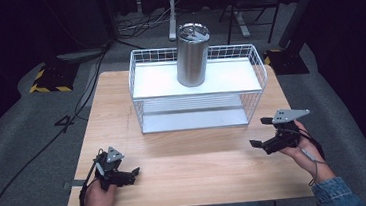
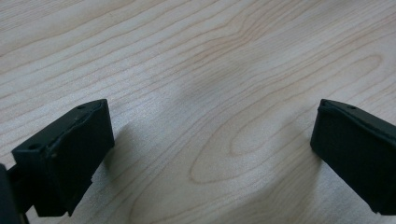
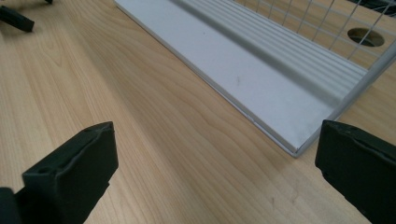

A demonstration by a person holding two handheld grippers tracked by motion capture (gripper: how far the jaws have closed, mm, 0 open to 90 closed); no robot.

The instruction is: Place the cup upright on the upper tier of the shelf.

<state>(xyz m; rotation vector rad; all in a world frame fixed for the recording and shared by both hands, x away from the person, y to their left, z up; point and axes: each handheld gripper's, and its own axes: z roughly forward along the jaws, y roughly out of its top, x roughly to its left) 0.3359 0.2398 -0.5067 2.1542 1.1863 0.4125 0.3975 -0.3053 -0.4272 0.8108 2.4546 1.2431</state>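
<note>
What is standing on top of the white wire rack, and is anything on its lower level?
A steel tumbler with a lid stands on the white wire rack, on its upper shelf. The lower level looks bare, though its back part is covered by that shelf.

Left gripper (image 2: 212, 154) wide open, with nothing between the two black jaws. Light wooden table (image 2: 210, 70) close under and ahead of it, wavy grain lines all over. Dark shadow beside each jaw.

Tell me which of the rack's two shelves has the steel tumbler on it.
The upper shelf of the white wire rack holds the steel tumbler, standing upright. The lower shelf, at table level, is bare.
</note>
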